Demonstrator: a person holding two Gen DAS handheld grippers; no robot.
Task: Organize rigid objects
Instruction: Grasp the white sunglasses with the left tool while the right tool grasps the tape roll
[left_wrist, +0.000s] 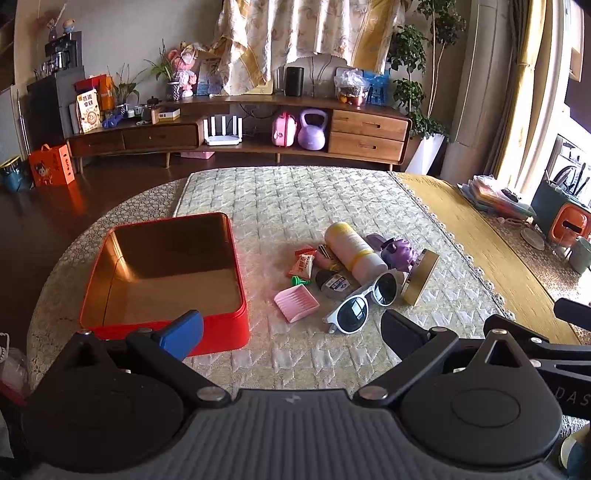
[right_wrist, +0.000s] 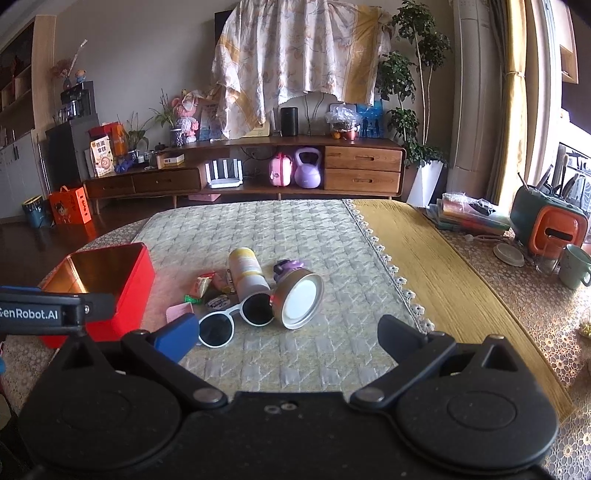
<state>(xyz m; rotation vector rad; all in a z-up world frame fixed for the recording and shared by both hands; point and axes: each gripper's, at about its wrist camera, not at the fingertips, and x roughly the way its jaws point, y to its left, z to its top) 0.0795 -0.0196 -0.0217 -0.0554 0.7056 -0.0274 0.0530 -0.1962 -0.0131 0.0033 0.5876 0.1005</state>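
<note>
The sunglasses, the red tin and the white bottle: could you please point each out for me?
sunglasses (left_wrist: 352, 312), left wrist view, near dark lens
red tin (left_wrist: 221, 332), left wrist view, front outer wall
white bottle (right_wrist: 246, 271), right wrist view, middle of body

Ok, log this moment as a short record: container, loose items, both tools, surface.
container: red tin, open, nothing visible inside, left of the pile
loose items: white sunglasses, white and yellow bottle lying down, gold round tin tipped on edge, purple toy, pink ridged piece, snack packets
left tool: open, holding nothing, above the mat near the red tin
right tool: open, holding nothing, near the sunglasses
surface: quilted mat on a table
</note>
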